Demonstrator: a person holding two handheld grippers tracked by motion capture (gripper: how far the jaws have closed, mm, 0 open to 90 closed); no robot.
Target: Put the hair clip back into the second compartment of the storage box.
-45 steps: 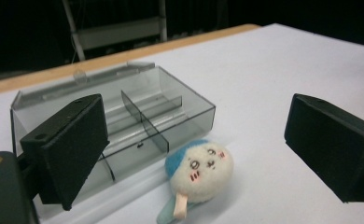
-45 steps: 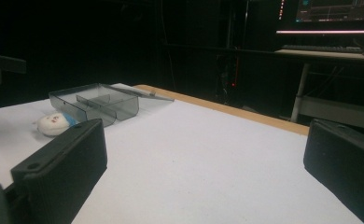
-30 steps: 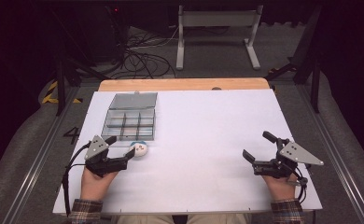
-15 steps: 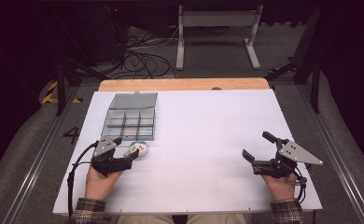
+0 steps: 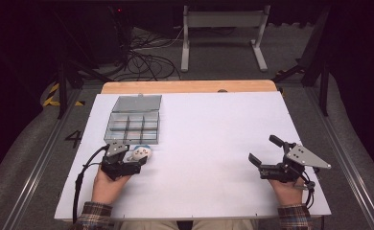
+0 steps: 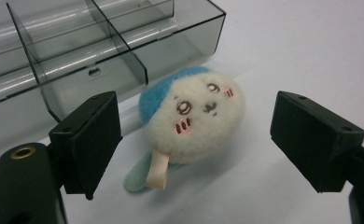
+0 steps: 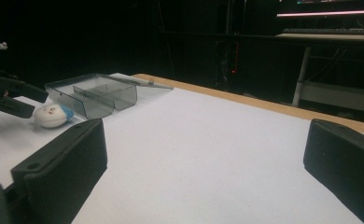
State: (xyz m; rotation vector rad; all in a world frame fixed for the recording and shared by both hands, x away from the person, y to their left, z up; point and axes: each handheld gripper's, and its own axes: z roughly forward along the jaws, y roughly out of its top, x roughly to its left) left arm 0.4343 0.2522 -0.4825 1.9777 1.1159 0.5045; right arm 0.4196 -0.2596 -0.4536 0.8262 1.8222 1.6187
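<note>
A white sheet (image 5: pixel 214 158) covers the table, with a strip of bare wood (image 5: pixel 190 86) along its far edge; beyond it the room is dark, with tangled cables (image 5: pixel 142 52) and a grey metal stand (image 5: pixel 223 28) on the floor. The left gripper (image 6: pixel 196 140) has its jaws spread wide on either side of a small plush toy (image 6: pixel 194 119), neither pad touching it. The toy lies on the sheet just in front of a clear smoke-grey compartment box (image 5: pixel 133 125), lid open. The right gripper (image 7: pixel 208 168), well apart, holds nothing, its jaws wide. The box's far compartments are cut off in the left gripper view. A "4" (image 5: pixel 75 139) marks the floor to the left gripper's left.
</note>
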